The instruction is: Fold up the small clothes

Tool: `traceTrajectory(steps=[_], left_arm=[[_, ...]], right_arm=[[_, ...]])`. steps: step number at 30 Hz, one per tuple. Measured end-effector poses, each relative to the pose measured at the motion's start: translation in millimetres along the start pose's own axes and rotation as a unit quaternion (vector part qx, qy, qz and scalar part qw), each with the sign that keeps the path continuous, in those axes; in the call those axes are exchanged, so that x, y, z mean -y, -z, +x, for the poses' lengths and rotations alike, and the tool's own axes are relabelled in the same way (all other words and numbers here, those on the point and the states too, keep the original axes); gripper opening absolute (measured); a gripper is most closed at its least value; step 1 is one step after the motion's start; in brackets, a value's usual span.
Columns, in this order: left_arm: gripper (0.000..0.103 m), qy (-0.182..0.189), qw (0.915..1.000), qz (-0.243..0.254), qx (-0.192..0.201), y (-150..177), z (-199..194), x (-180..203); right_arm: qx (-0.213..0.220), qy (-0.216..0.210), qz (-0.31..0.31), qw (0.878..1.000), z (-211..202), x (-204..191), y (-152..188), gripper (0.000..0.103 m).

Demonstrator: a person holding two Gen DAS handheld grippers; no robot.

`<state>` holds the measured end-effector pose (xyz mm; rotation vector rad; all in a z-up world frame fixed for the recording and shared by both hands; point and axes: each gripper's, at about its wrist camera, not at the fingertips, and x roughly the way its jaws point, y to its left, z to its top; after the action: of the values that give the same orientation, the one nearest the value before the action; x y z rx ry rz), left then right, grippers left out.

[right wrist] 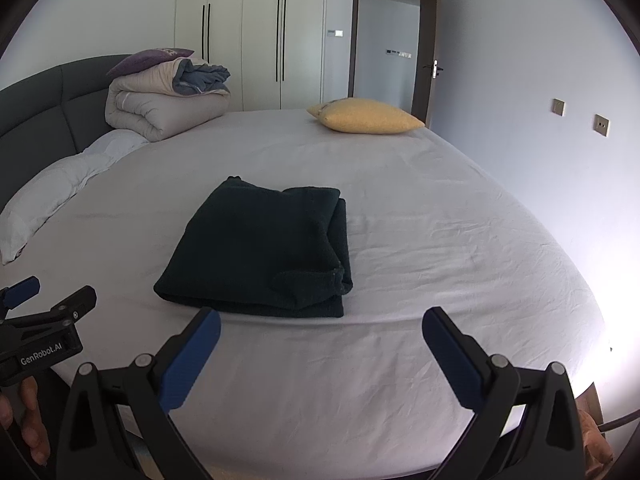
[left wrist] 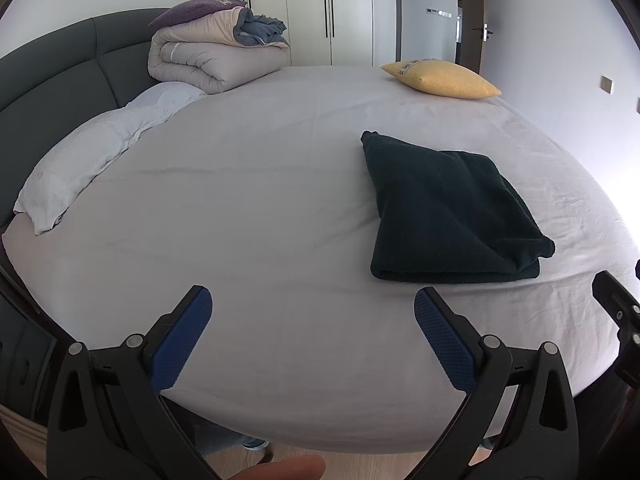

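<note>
Dark green garment (right wrist: pixel 256 248) lies folded on the bed (right wrist: pixel 400 208), near its front edge. Left claw (left wrist: pixel 312 336) and right claw (right wrist: pixel 320 356) hover wide open, gripping nothing, short of it.

Bed (right wrist: pixel 400 220): covered by a pale sheet, with a dark padded headboard (right wrist: pixel 36 108) on the left. Rolled quilt (right wrist: pixel 160 110): lies near the headboard, purple cushion (right wrist: pixel 150 58) on top. White pillow (right wrist: pixel 52 196): along the left edge. Yellow cushion (right wrist: pixel 366 116): far side. Wardrobe (right wrist: pixel 248 36) and open door (right wrist: pixel 428 48): behind the bed.
</note>
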<state>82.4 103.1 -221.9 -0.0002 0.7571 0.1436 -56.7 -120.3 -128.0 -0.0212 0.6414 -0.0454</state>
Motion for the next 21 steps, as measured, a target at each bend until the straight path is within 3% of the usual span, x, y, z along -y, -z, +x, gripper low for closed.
traceTrajectory(steps=[21], left_arm=[[0.103, 0.001, 1.0, -0.001, -0.009, 0, 13, -4]], right_arm=[[-0.02, 0.002, 0.0, 1.0, 12, 1, 8, 0.103]])
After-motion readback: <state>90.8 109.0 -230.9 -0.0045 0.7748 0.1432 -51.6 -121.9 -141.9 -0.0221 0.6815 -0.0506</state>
